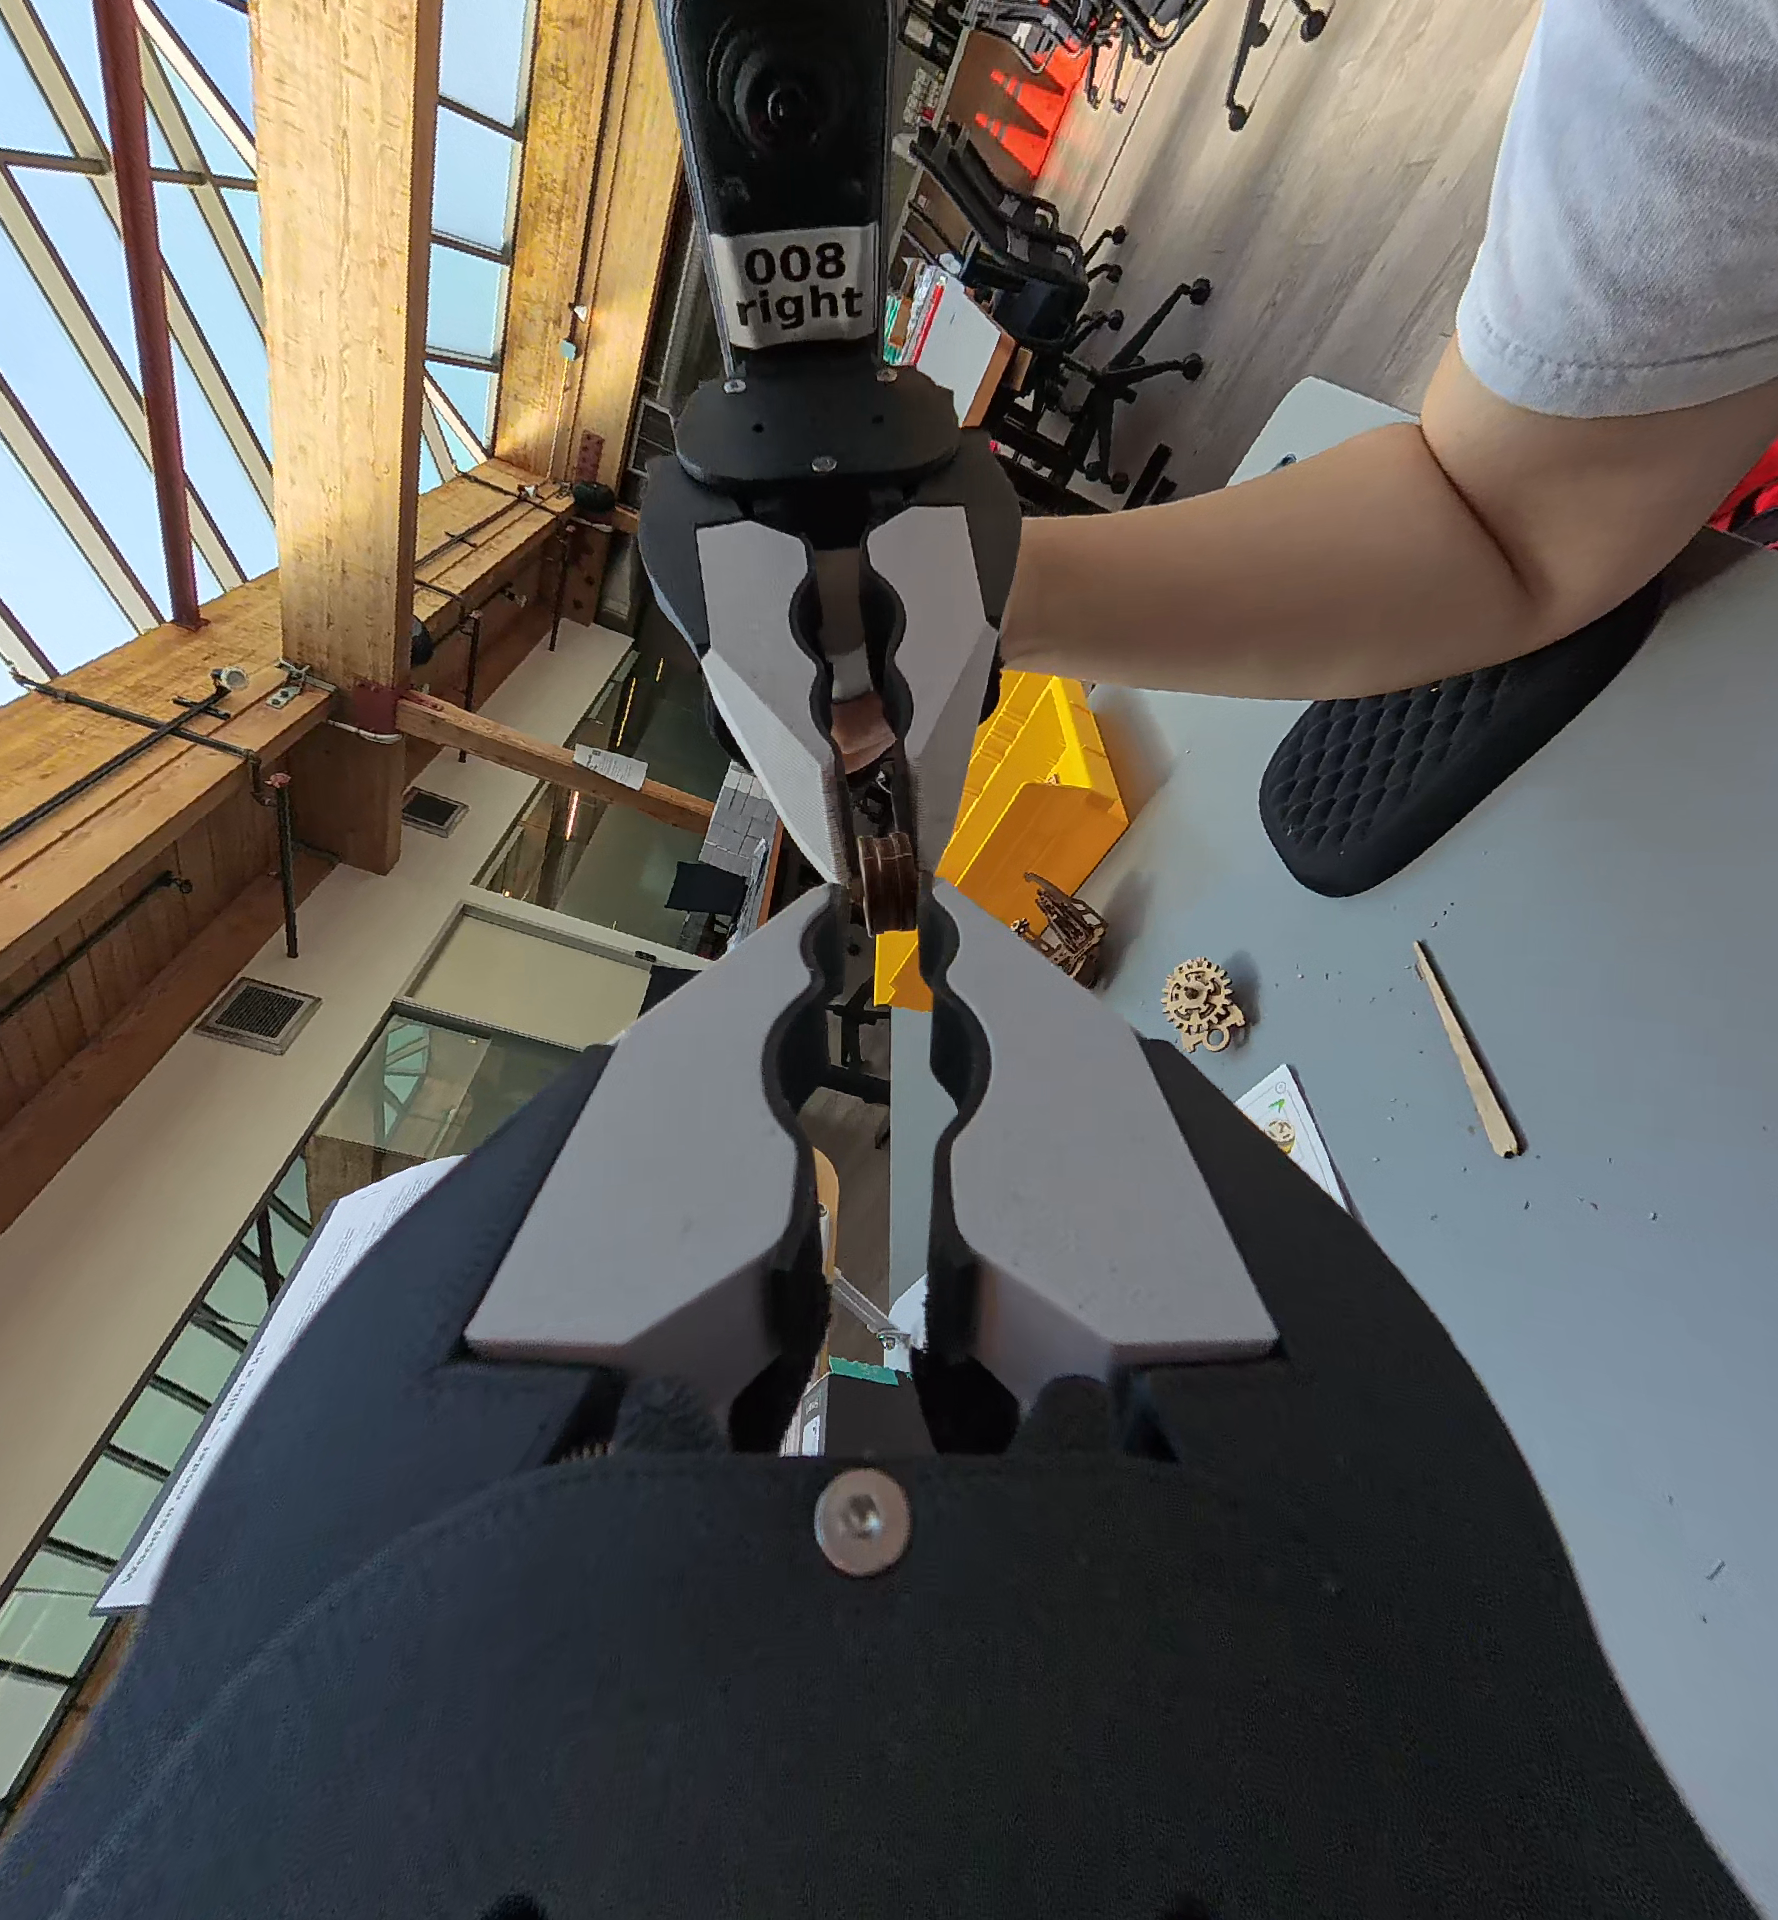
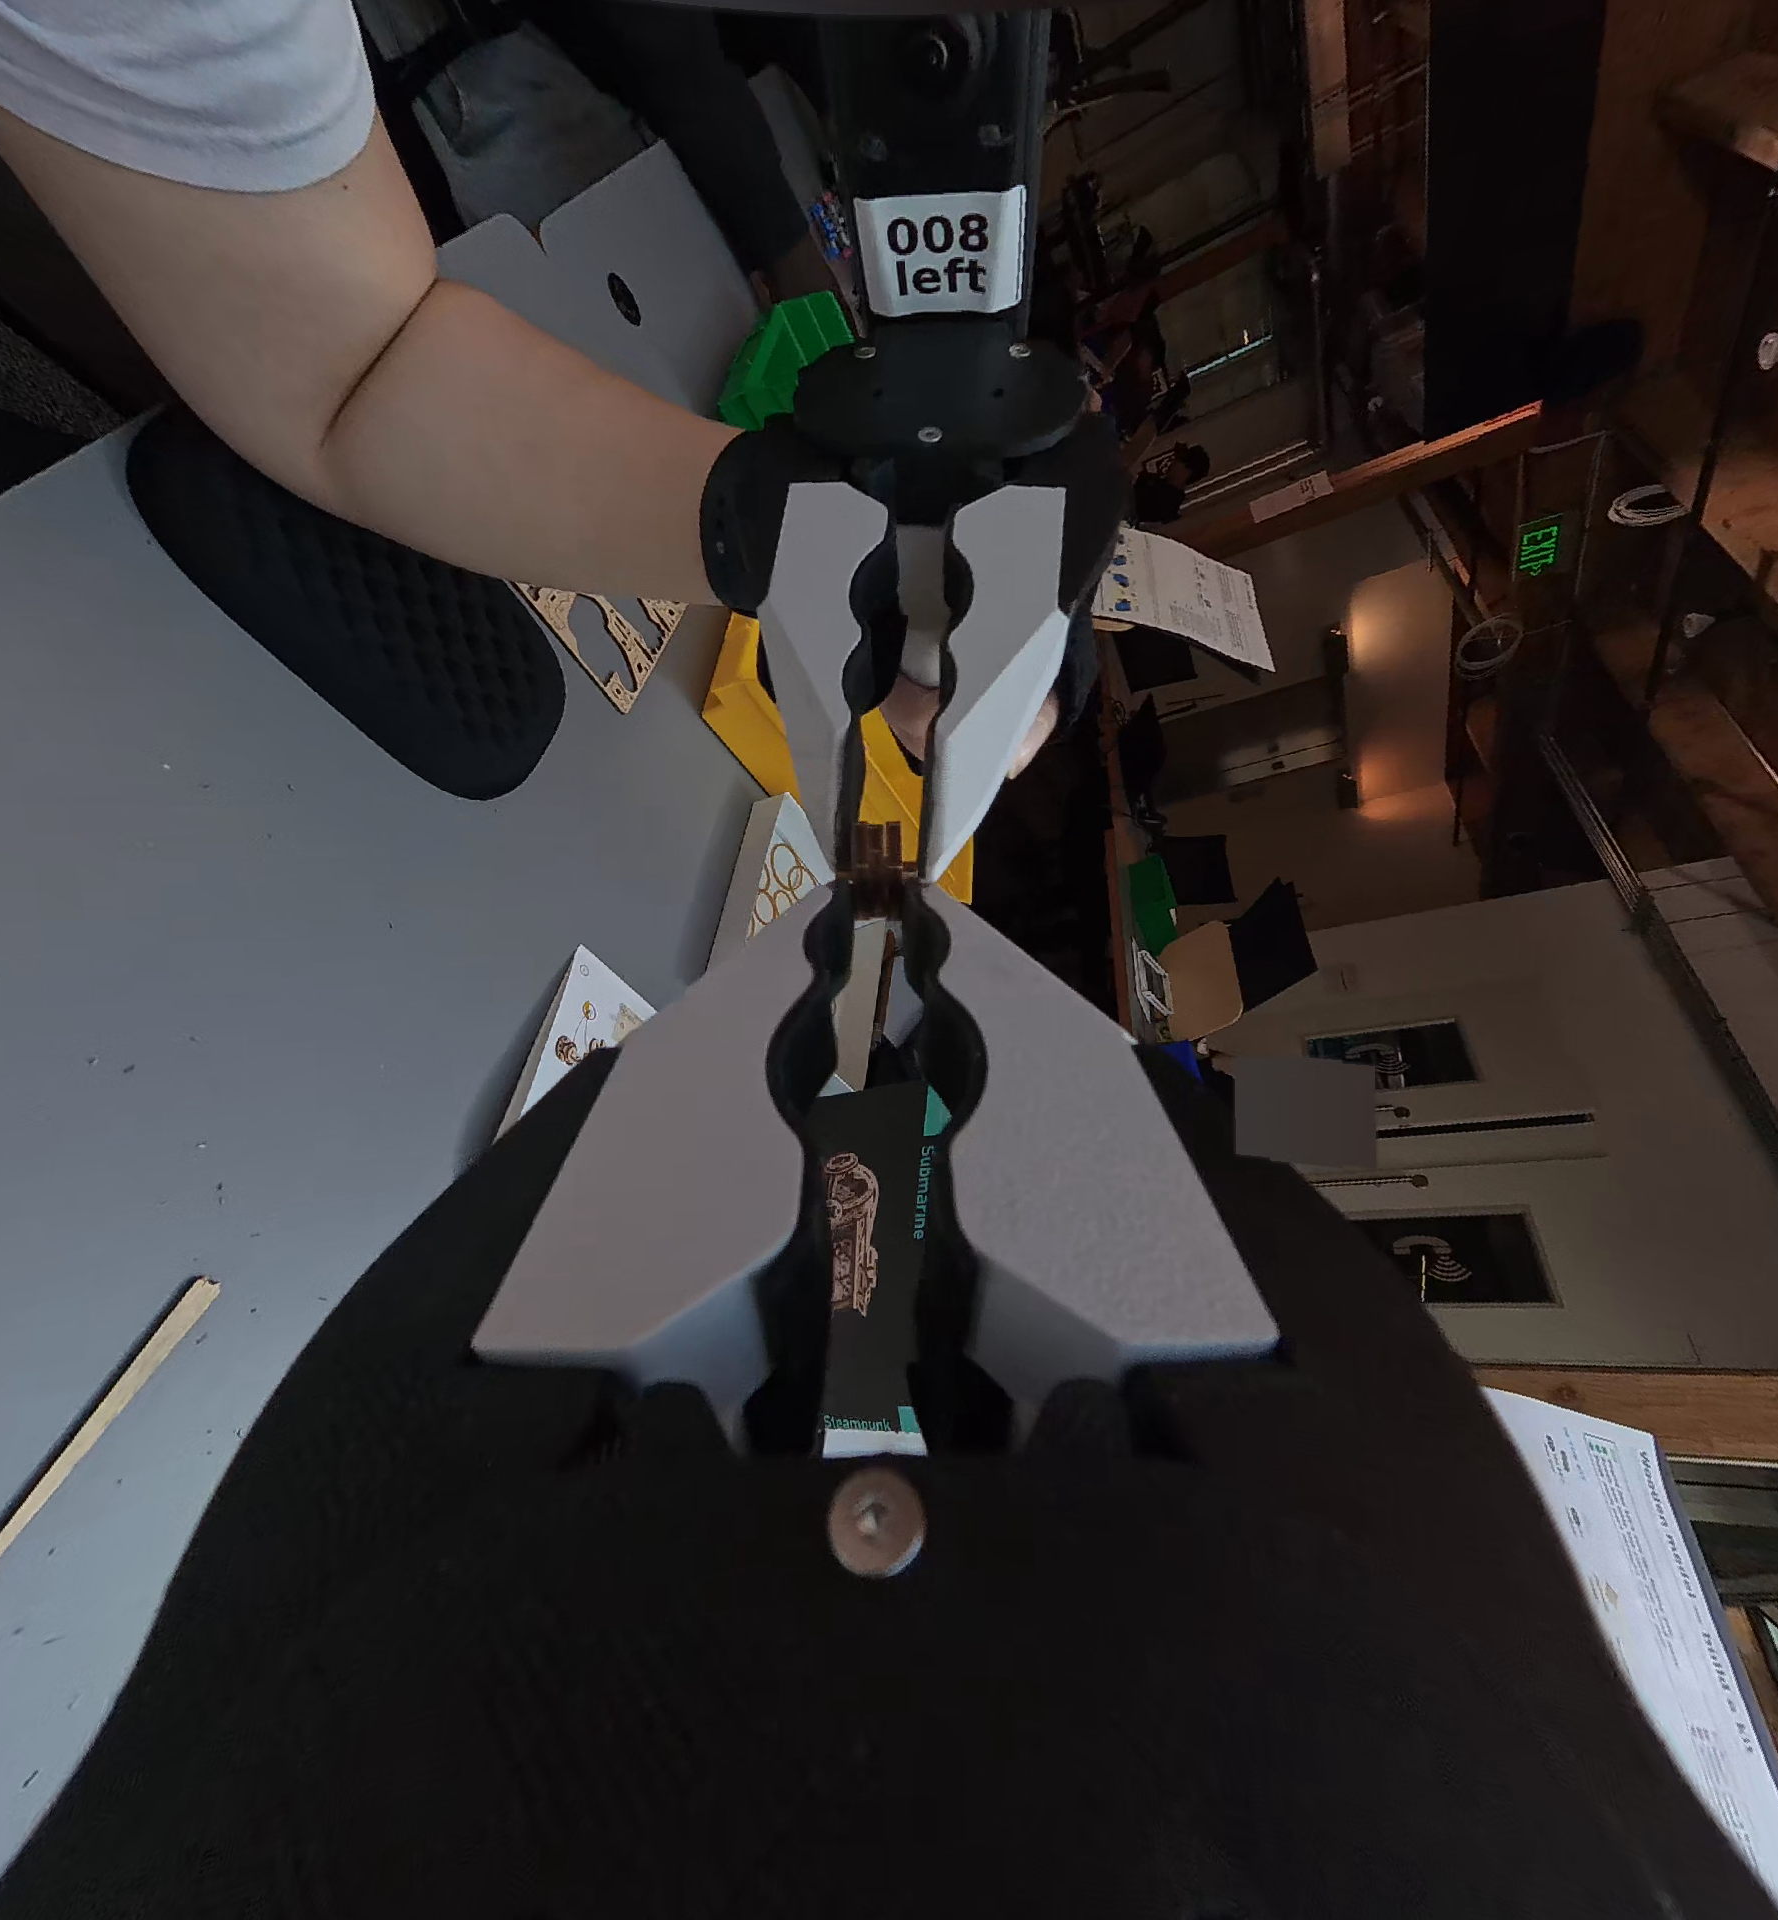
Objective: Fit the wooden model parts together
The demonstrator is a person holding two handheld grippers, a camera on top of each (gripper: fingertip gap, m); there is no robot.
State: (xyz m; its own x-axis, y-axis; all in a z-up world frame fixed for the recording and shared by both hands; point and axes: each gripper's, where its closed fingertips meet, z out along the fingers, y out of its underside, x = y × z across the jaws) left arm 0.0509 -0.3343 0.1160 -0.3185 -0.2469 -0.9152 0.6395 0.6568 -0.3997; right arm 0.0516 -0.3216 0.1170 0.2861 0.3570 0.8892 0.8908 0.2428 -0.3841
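A small stack of brown wooden discs [image 1: 886, 881] is hanging in the air above the grey desk [image 1: 1612, 1299], pinched from both ends: the left tongs [image 1: 880, 906] and the right tongs [image 2: 877, 902] are meeting tip to tip, each clenched on it. A wooden gear [image 1: 1203, 1002] and a thin stick [image 1: 1467, 1049] are lying on the desk nearby.

On your grey table [image 1: 1643, 1351] lies a black mesh pad [image 1: 1436, 769], with yellow bins [image 1: 1041, 790] beyond it. You also have a printed instruction sheet [image 2: 1654, 1662] at the table's edge.
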